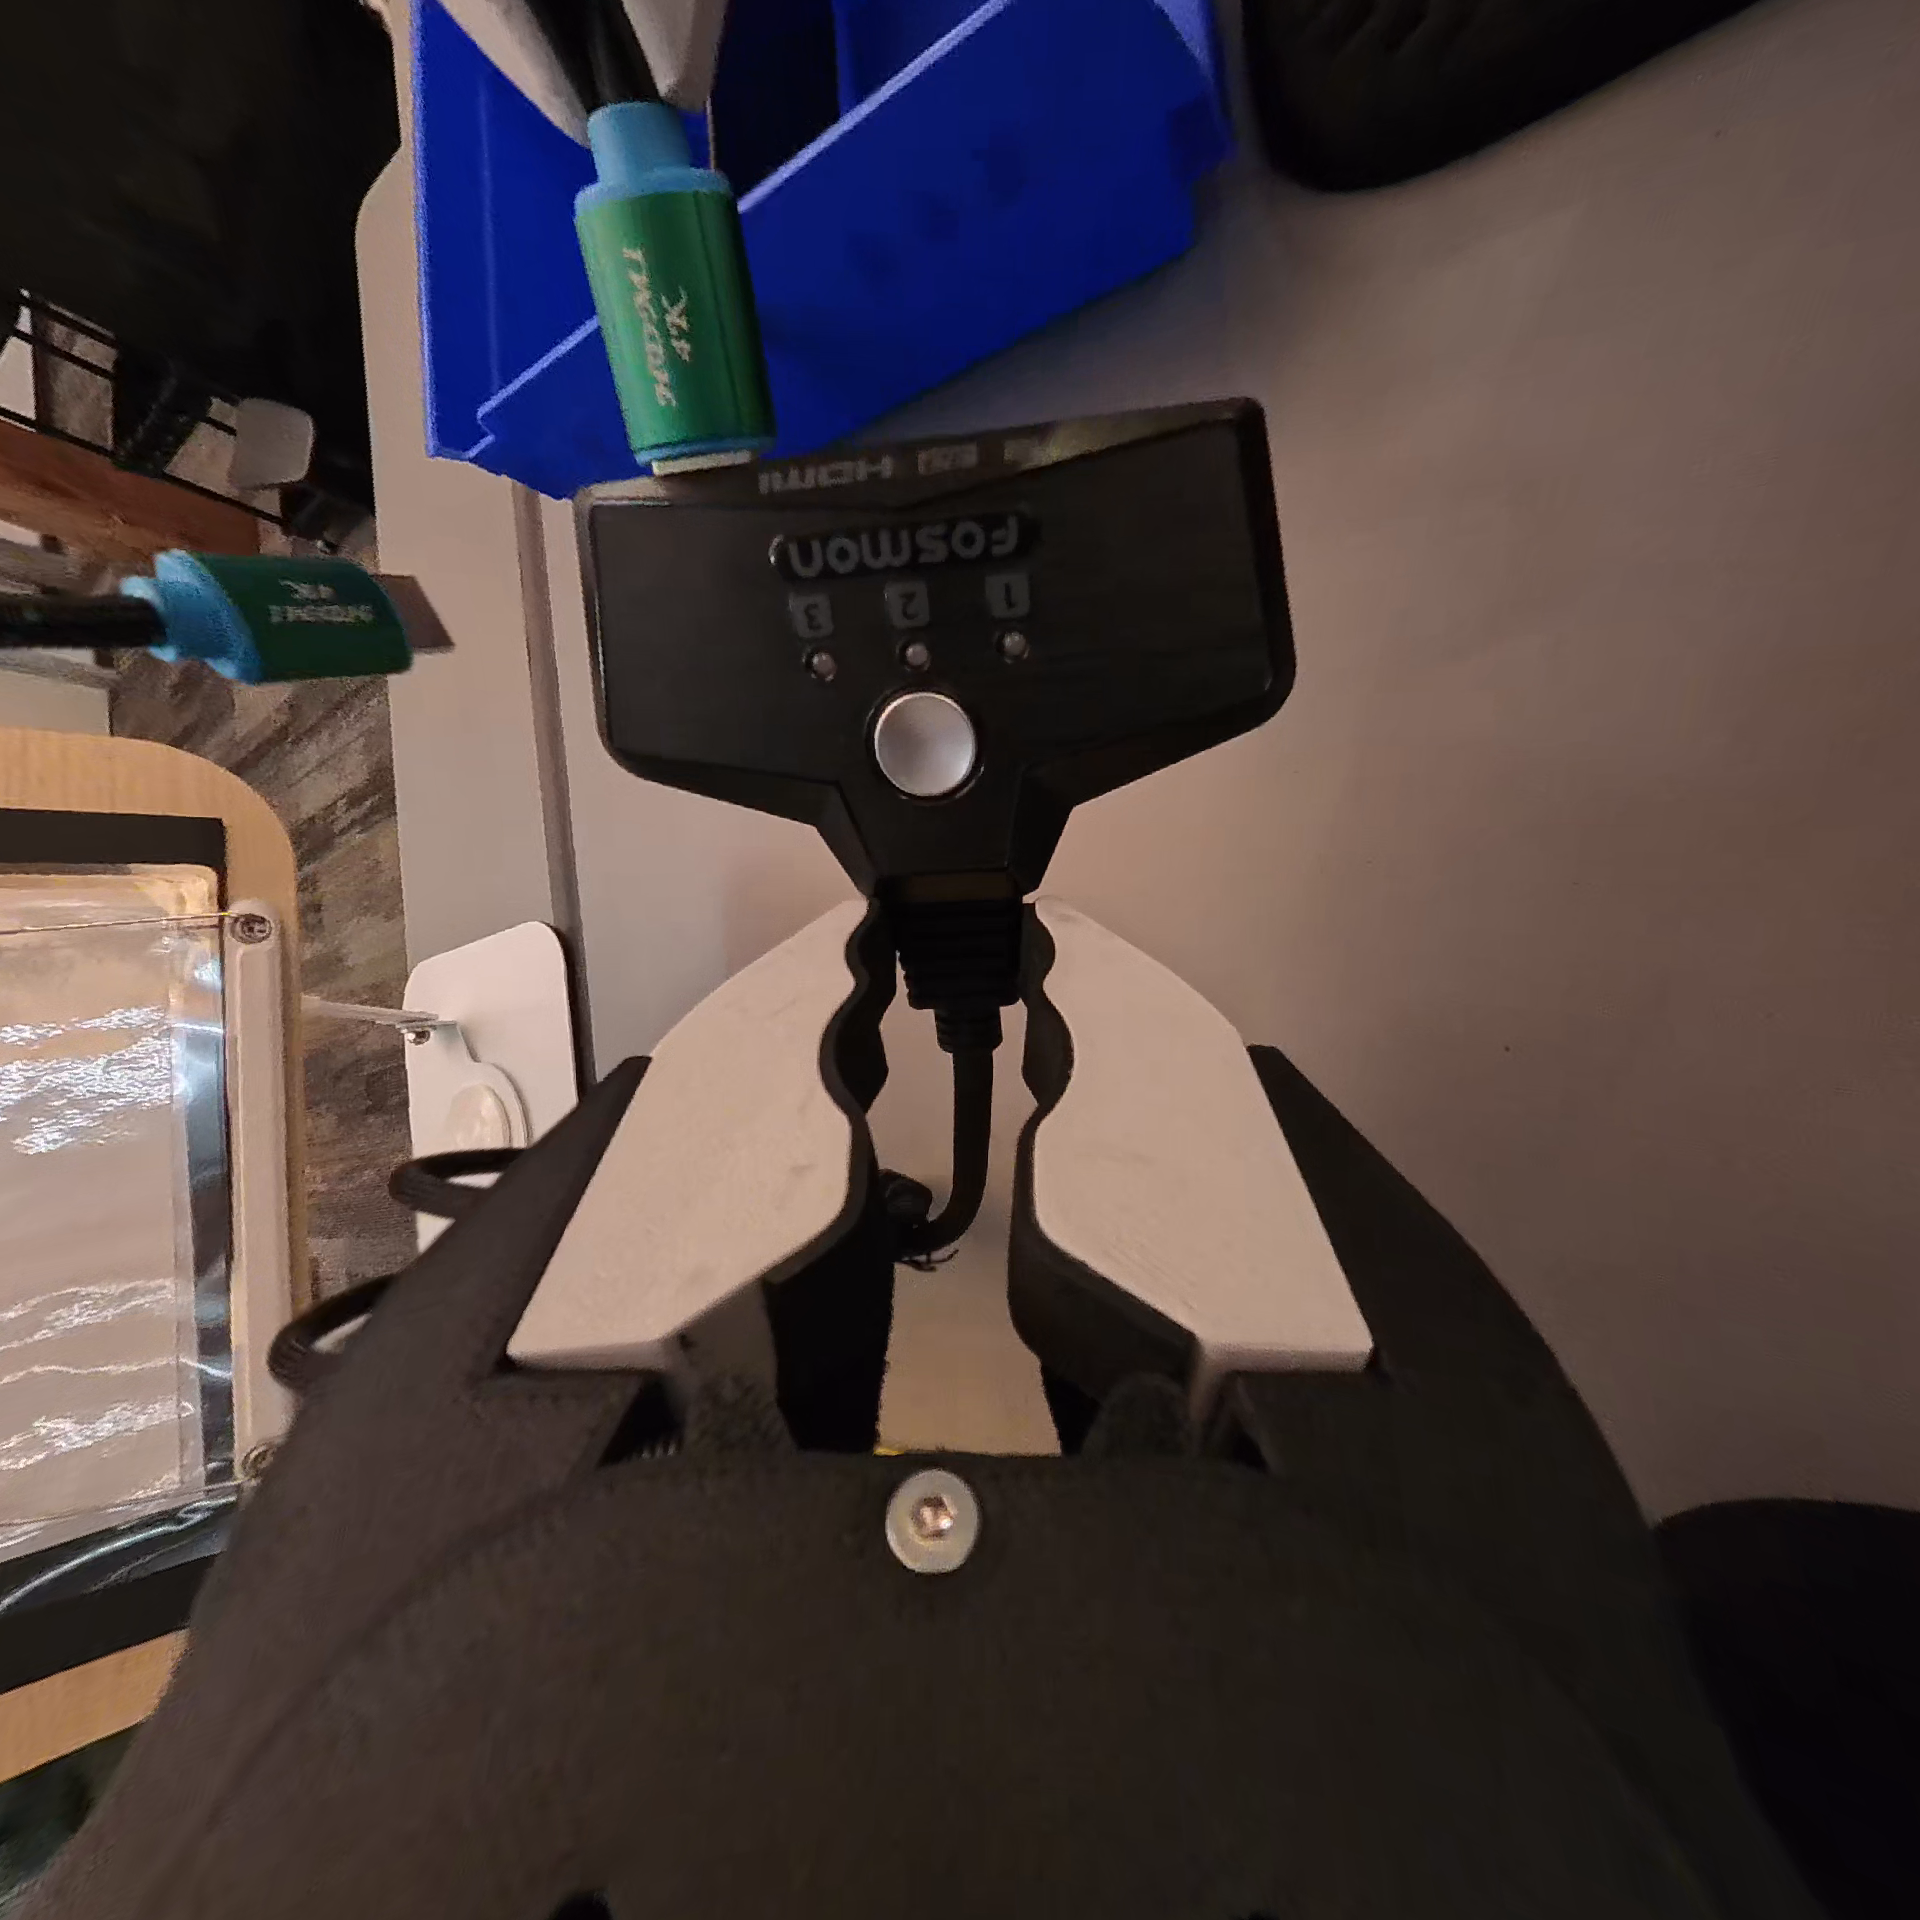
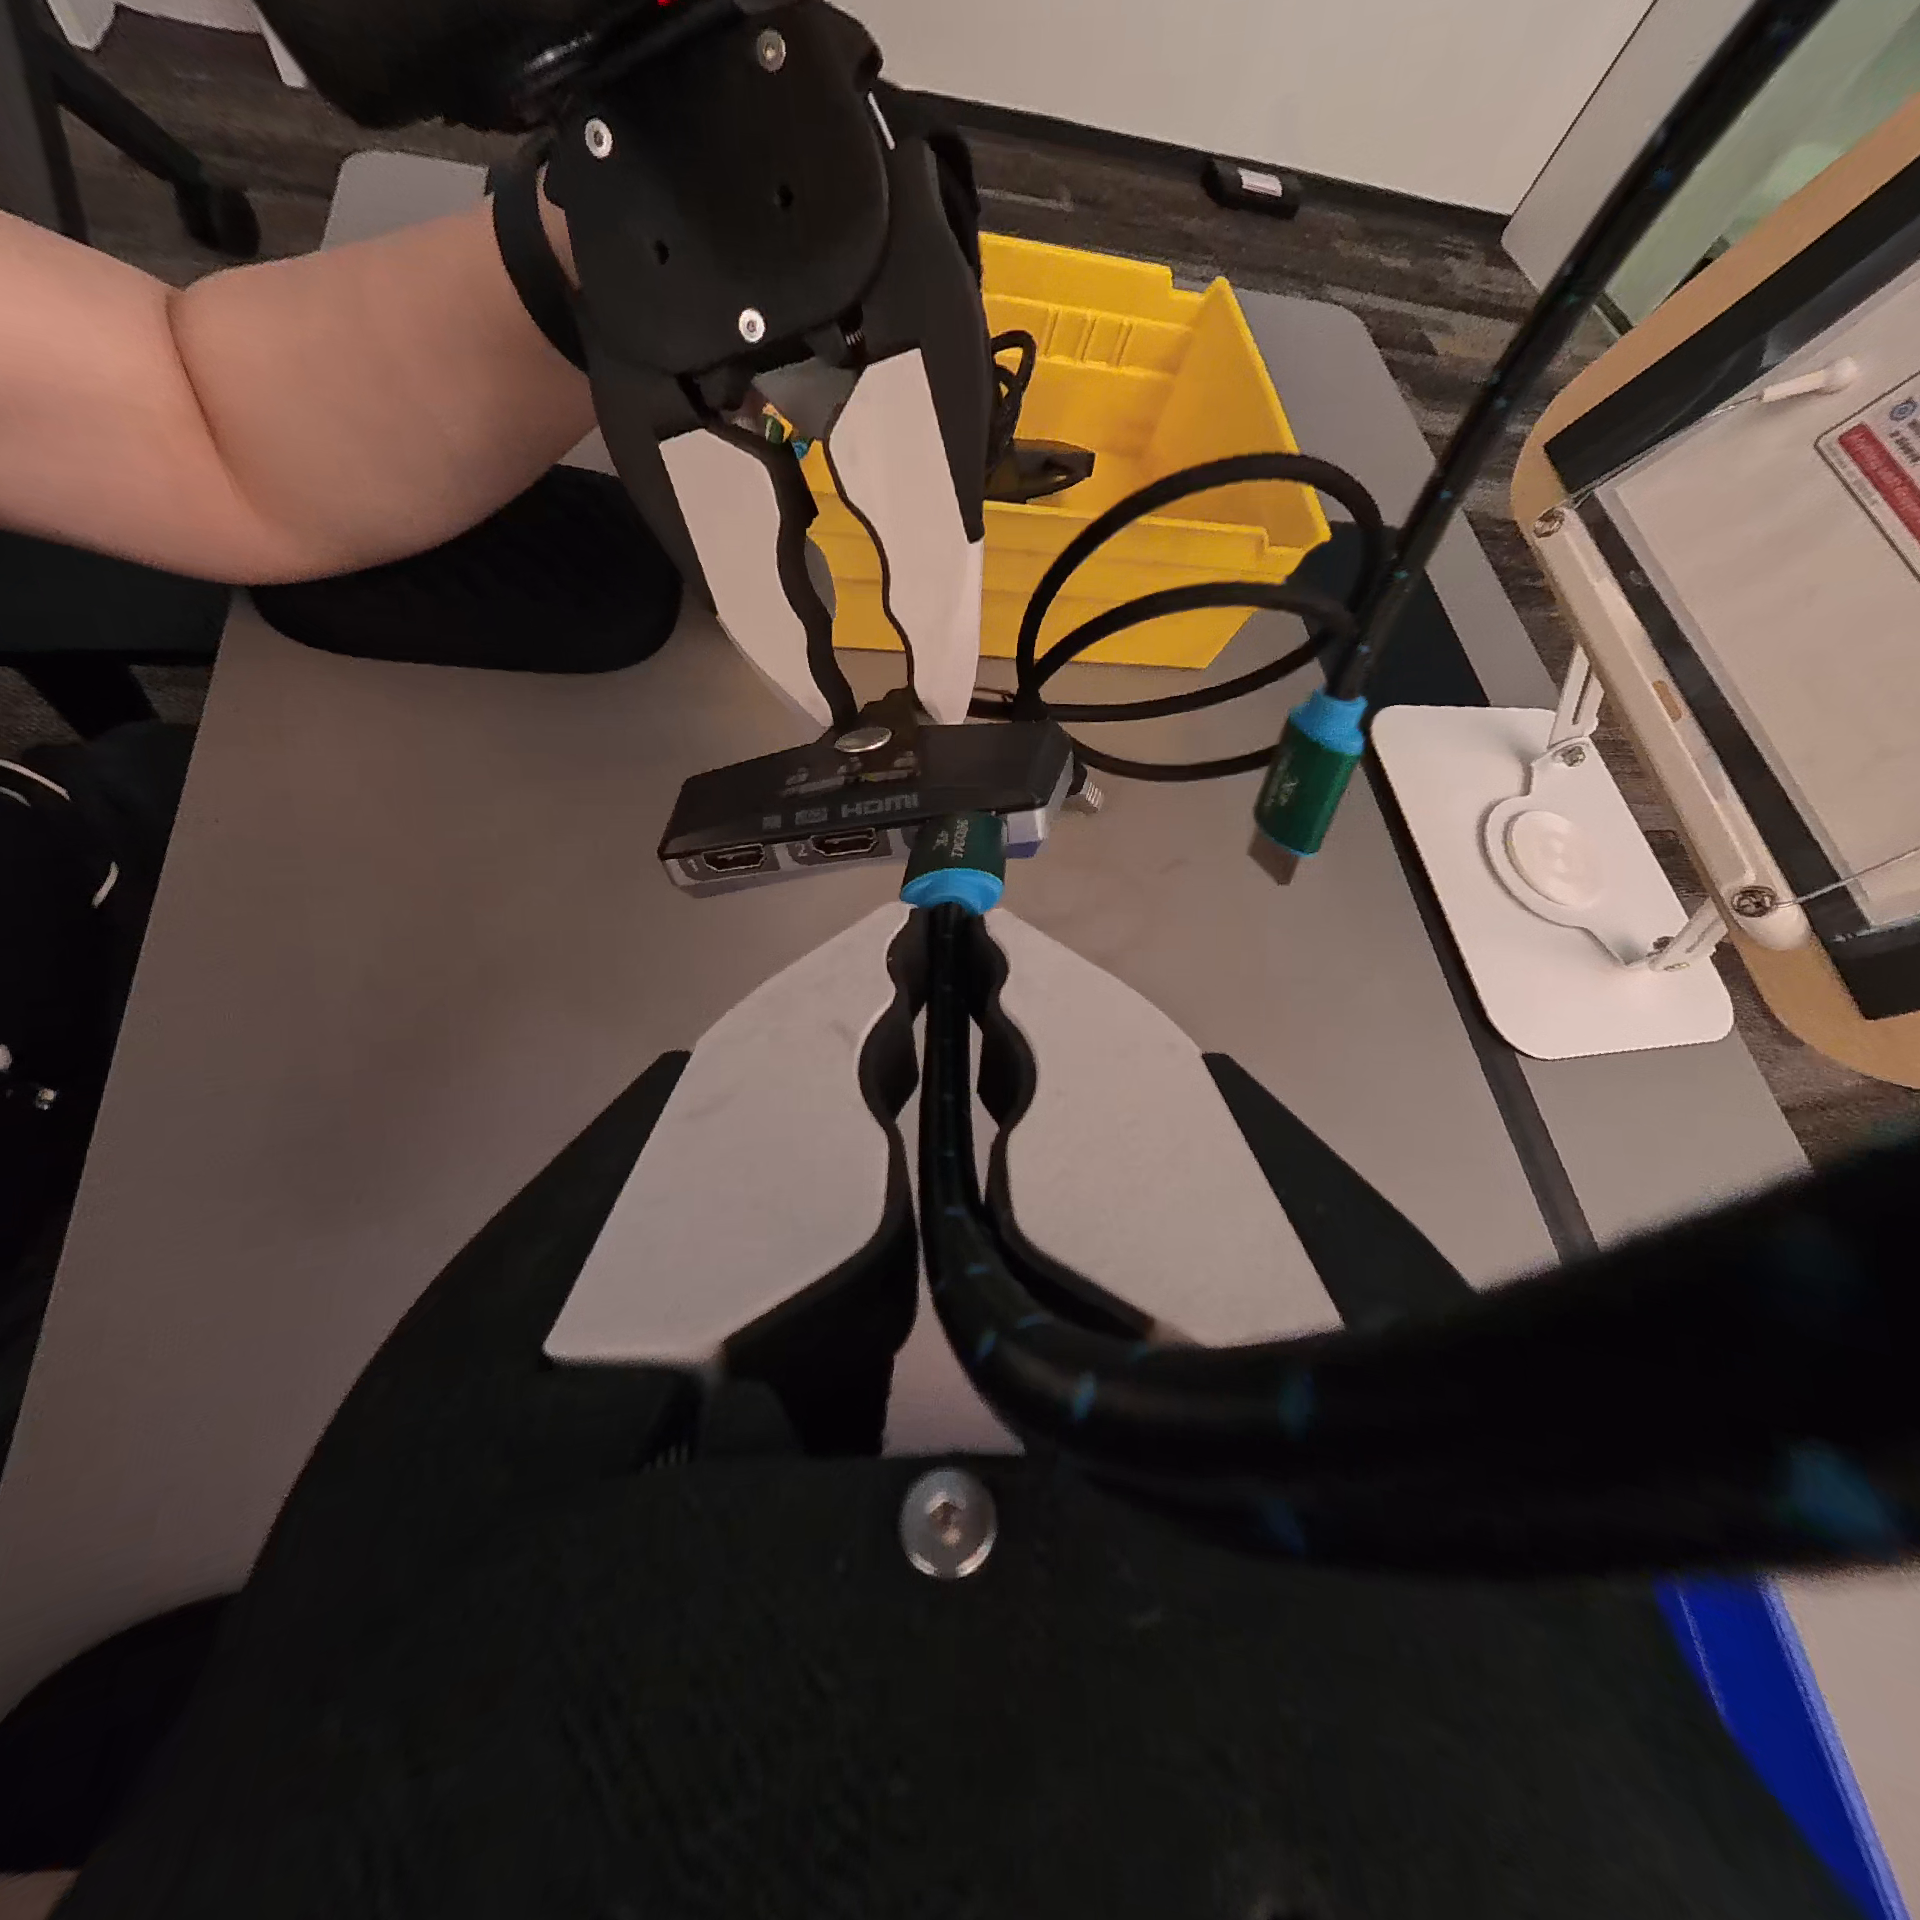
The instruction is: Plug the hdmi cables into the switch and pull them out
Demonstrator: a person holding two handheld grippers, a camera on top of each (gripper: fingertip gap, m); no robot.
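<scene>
The black HDMI switch point(image 1: 940, 644) lies on the grey table; it also shows in the right wrist view point(image 2: 873, 795). My left gripper point(image 1: 951, 925) is shut on the switch's tail end, at its black cable boot. A green HDMI plug point(image 1: 681, 332) sits in the switch's port at the far left; in the right wrist view this plug point(image 2: 951, 852) is in the rightmost port. My right gripper point(image 2: 945, 935) is shut on that plug's braided cable just behind its blue collar. A second green plug point(image 2: 1299, 795) hangs loose in the air to the right, also seen in the left wrist view point(image 1: 281, 618).
A blue bin point(image 1: 883, 239) stands behind the switch. A yellow bin point(image 2: 1122, 457) sits beyond the left gripper. Black cable loops point(image 2: 1195, 603) lie beside it. A white stand base point(image 2: 1538, 883) and a framed panel point(image 2: 1766, 520) are at the right. Left tips to right tips: about 11 cm.
</scene>
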